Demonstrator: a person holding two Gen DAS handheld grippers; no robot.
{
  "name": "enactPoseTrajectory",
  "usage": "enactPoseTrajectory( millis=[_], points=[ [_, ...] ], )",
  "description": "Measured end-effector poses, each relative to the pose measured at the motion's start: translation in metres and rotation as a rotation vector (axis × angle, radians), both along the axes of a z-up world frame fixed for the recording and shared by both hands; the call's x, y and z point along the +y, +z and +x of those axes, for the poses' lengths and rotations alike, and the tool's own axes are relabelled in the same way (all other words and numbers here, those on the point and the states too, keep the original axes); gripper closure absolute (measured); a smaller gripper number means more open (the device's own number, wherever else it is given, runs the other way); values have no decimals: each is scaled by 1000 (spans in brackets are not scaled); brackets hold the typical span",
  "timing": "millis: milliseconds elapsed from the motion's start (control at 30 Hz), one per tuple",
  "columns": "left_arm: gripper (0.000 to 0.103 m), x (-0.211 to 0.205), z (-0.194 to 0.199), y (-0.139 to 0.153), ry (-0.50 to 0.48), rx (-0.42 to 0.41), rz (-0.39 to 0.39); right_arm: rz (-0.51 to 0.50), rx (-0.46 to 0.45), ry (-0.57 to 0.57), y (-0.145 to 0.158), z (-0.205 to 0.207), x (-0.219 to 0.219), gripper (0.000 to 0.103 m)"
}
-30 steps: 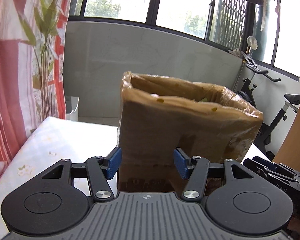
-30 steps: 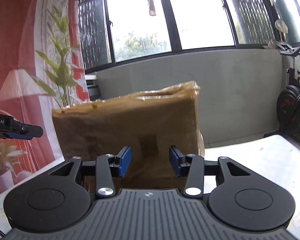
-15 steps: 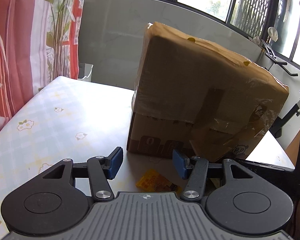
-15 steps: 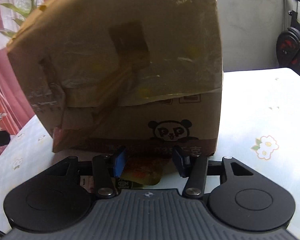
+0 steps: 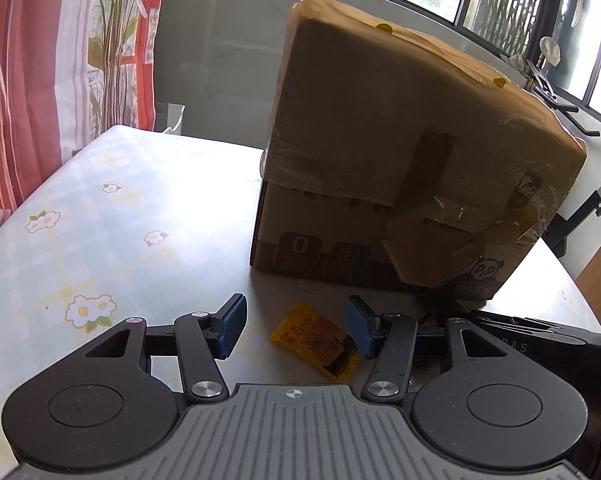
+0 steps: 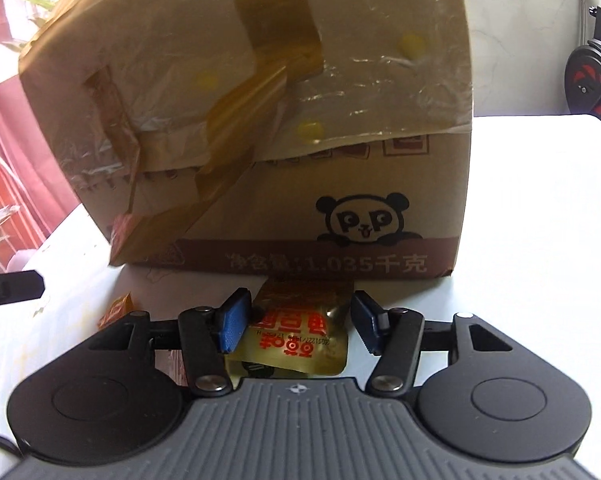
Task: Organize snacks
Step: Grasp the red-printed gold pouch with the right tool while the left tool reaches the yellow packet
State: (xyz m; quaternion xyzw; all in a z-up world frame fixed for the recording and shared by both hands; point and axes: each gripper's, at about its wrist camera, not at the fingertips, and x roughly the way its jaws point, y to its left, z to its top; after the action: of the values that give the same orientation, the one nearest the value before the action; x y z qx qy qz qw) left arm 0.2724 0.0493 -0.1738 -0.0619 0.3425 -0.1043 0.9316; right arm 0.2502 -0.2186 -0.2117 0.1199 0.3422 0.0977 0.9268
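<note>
Both tongs low over desk (image 5: 100, 208), apart: left (image 5: 296, 326) over yellow packet (image 5: 315, 340), right (image 6: 298, 322) over gold pouch (image 6: 296, 340), its 12 o'clock end under box (image 6: 260, 120).

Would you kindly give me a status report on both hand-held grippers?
Left hand-held gripper open, right hand-held gripper open. Yellow foil snack packet between right fingers, ungrasped. Taped brown cardboard box close ahead.

A snack packet (image 6: 296, 336) lies on the table (image 5: 100, 216) before the box (image 6: 260, 140), perhaps touching it.
</note>
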Motion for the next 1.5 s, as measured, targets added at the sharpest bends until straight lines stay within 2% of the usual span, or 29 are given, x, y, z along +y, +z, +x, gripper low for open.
enactPoseTrajectory(
  millis=[333,467,667,867,1000,1233,1433,1500],
  points=[
    [45,-7,-4,-11,-6,46,9,33,-26,17,-10,-47,-26,51],
    [45,-8,-5,-16,-7,71,6,59,-73,-5,-6,-62,-37,59],
    [45,-16,-2,-27,-4,113,-10,57,-88,-29,-2,-61,-44,59],
    [46,-25,16,-42,29,189,-66,54,-91,-17,-4,-54,-36,59],
    [46,-36,32,-42,38,183,-71,63,-90,-19,-4,-54,-36,59],
    [46,-66,41,-47,-7,136,42,66,-88,-18,-4,-54,-36,58],
    [46,-72,28,-50,-40,105,86,79,-84,-17,-5,-53,-37,58],
    [46,-76,22,-52,-64,93,147,82,-81,-17,-6,-52,-38,57]
  ],
)
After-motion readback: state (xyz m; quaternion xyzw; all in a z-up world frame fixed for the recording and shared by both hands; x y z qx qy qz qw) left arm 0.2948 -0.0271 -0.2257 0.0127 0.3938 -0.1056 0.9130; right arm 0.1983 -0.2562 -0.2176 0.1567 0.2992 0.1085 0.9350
